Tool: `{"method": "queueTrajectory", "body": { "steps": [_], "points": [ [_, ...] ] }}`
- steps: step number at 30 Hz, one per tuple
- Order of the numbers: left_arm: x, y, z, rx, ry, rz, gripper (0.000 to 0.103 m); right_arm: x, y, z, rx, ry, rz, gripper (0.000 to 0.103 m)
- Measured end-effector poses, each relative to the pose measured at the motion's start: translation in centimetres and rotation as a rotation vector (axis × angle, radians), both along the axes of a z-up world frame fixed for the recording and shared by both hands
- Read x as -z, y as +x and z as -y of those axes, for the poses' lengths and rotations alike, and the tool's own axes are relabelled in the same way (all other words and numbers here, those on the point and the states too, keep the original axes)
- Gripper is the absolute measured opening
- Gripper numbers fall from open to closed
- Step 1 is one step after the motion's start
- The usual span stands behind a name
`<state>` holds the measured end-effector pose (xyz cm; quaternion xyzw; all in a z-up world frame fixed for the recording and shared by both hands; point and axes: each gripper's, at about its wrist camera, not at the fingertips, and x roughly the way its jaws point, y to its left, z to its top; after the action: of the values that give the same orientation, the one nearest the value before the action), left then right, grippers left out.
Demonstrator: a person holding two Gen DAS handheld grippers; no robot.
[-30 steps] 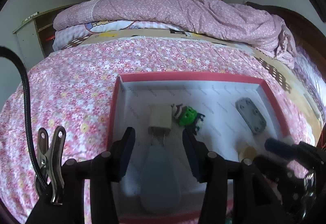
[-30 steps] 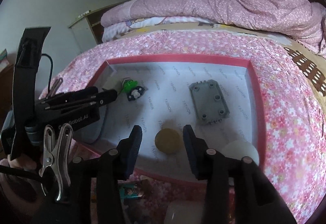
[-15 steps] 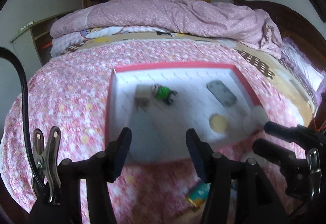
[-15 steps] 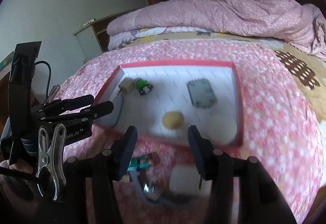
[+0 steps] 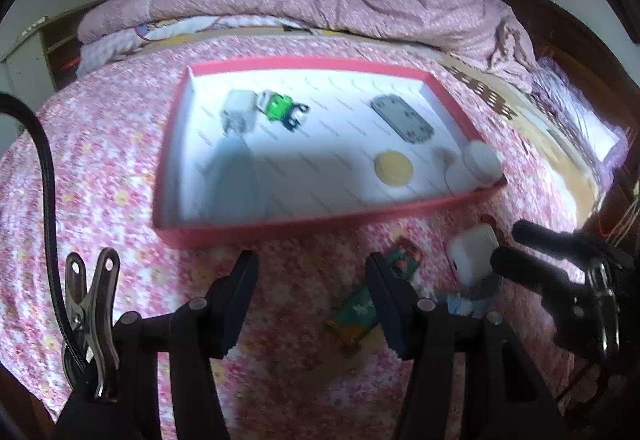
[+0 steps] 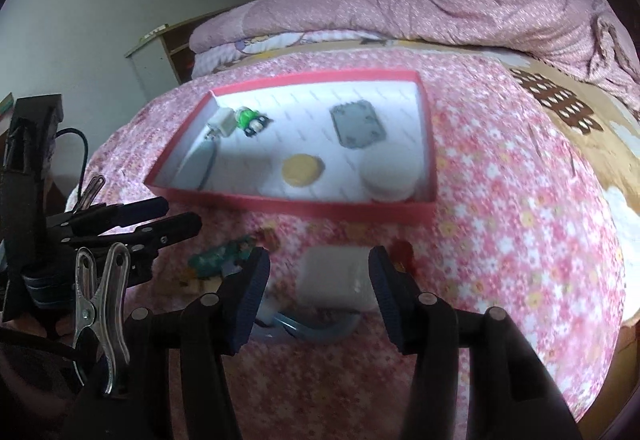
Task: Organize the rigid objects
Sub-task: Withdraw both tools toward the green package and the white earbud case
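Your left gripper (image 5: 310,296) is released, its jaws apart with nothing between the pads, above bare floral bedspread (image 5: 100,160) just in front of the near wall of the red-rimmed tray (image 5: 280,230). Your right gripper (image 6: 318,296) is likewise released; a white case (image 6: 334,278) lies on the bedspread in the gap between its jaws, and the pads do not press on it. Both sets of jaws opened further within the last second and now stand steady. Inside the tray, a white charger plug (image 5: 238,114) sits at the far left beside a green toy (image 5: 280,108), with a pale grey oblong piece (image 5: 232,180) running toward the near wall below the plug. A grey plate with corner holes (image 6: 358,124) lies at the far right, a flat yellow disc (image 6: 301,170) near the middle front, and a white round puck (image 6: 388,174) in the near right corner. Outside the tray, a green printed packet (image 5: 356,310) and a bluish item (image 6: 316,324) partly under the white case rest on the bedspread. Motion blur obscures finer detail of the loose items.
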<state>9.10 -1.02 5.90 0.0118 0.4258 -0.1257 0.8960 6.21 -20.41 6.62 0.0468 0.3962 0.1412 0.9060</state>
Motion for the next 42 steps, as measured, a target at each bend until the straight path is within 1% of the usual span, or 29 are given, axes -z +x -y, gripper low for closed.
{"method": "queueTrajectory", "body": {
  "steps": [2, 3, 4, 6, 7, 10, 16, 23, 25, 30, 34, 36, 38, 42],
  "points": [
    [0.5, 0.0, 0.4, 0.011, 0.007, -0.013, 0.059, 0.4, 0.2, 0.4, 0.018, -0.001, -0.016, 0.053],
    [0.7, -0.1, 0.5, 0.016, 0.008, -0.018, 0.059, 0.7, 0.3, 0.6, 0.028, -0.001, -0.026, 0.054],
    [1.0, -0.2, 0.6, 0.024, 0.007, -0.025, 0.059, 0.8, 0.4, 0.7, 0.033, -0.002, -0.030, 0.061],
    [1.4, -0.3, 0.7, 0.039, 0.002, -0.038, 0.059, 1.1, 0.6, 0.8, 0.047, -0.008, -0.038, 0.068],
    [1.6, -0.4, 0.7, 0.051, -0.001, -0.046, 0.059, 1.3, 0.7, 0.8, 0.049, -0.013, -0.043, 0.069],
    [2.1, -0.8, 0.8, 0.094, -0.012, -0.065, 0.059, 1.8, 1.0, 0.5, 0.040, -0.025, -0.064, 0.069],
    [2.5, -1.4, 1.7, 0.126, 0.056, -0.035, 0.059, 2.3, 1.1, -0.1, 0.025, -0.050, -0.067, 0.069],
    [2.9, -0.6, 3.3, 0.124, 0.141, 0.042, 0.059, 2.3, 1.0, 0.0, 0.032, -0.031, -0.071, 0.069],
    [2.9, -0.3, 3.6, 0.124, 0.151, 0.059, 0.059, 2.3, 1.0, 0.0, 0.034, -0.025, -0.072, 0.069],
    [2.8, 0.1, 3.6, 0.123, 0.134, 0.069, 0.056, 2.1, 0.8, 0.1, 0.037, -0.008, -0.068, 0.069],
    [2.7, -0.4, 3.1, 0.127, 0.121, 0.059, 0.047, 1.9, 0.6, 0.0, 0.030, -0.008, -0.064, 0.069],
    [2.7, -0.6, 2.5, 0.118, 0.119, 0.054, 0.045, 1.8, 0.5, 0.0, 0.025, -0.005, -0.063, 0.069],
    [2.7, -0.8, 1.8, 0.093, 0.127, 0.053, 0.045, 1.6, 0.4, 0.0, 0.020, 0.000, -0.056, 0.069],
    [2.5, -0.9, 0.2, 0.056, 0.111, 0.033, 0.045, 1.4, 0.3, 0.0, 0.018, 0.005, -0.044, 0.069]
  ]
}}
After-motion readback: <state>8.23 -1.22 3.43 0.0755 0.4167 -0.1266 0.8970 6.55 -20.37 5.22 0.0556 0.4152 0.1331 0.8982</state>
